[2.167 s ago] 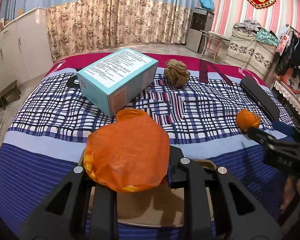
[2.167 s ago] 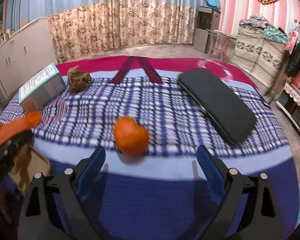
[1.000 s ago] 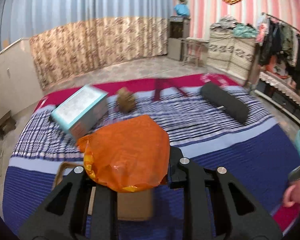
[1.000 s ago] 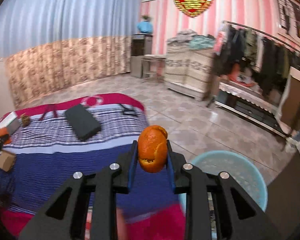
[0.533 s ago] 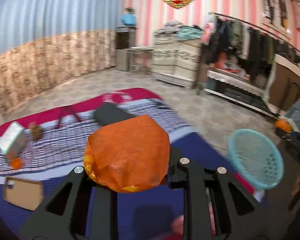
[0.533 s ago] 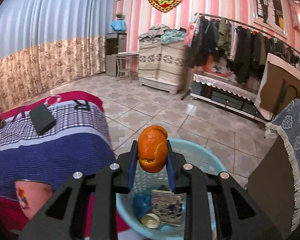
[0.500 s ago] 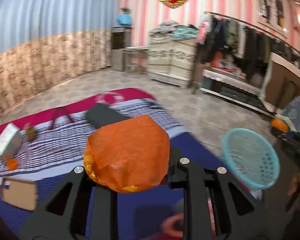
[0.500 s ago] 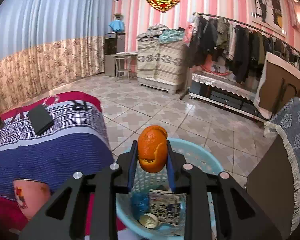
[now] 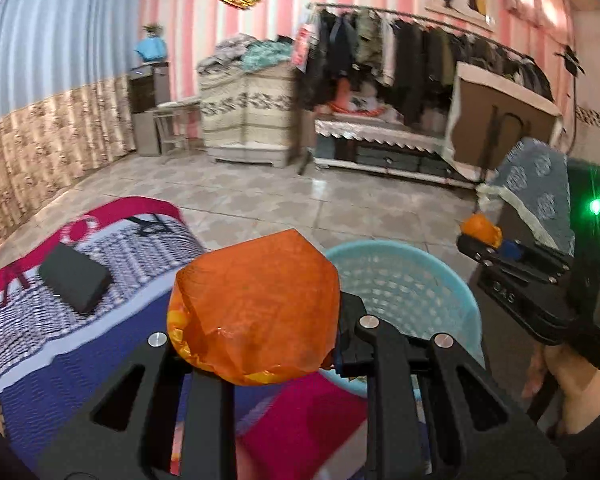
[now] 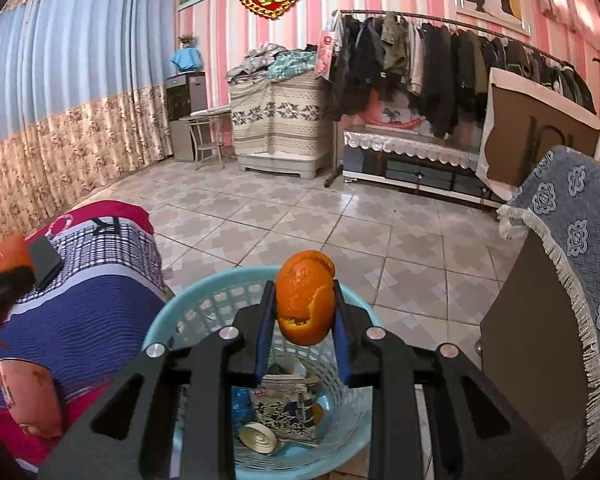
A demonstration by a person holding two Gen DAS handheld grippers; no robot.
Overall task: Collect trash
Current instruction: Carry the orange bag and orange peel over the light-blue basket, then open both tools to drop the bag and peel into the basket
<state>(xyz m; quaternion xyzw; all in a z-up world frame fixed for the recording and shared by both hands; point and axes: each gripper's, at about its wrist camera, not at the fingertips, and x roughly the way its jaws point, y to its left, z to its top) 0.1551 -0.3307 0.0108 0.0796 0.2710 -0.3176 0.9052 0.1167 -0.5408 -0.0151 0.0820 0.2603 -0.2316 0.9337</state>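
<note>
Above the pale blue basket [image 10: 204, 300], the orange peel [image 10: 305, 297] sits pinched between the right gripper [image 10: 305, 320] pads, its long axis upright, torn end hanging down towards the rubbish below. A paper packet [image 10: 286, 408] and a can [image 10: 257, 437] already lie inside. Over on the other side, the left gripper [image 9: 260, 344] clamps narrowly on a crumpled orange wrapper [image 9: 256, 312], broad face towards the camera; I can't pick out a long axis on it. It hangs short of the rim, near the bed [image 9: 60, 352]. My call: release the peel from where it is, centred over the opening, then bring the wrapper fully past the near rim before letting go.
</note>
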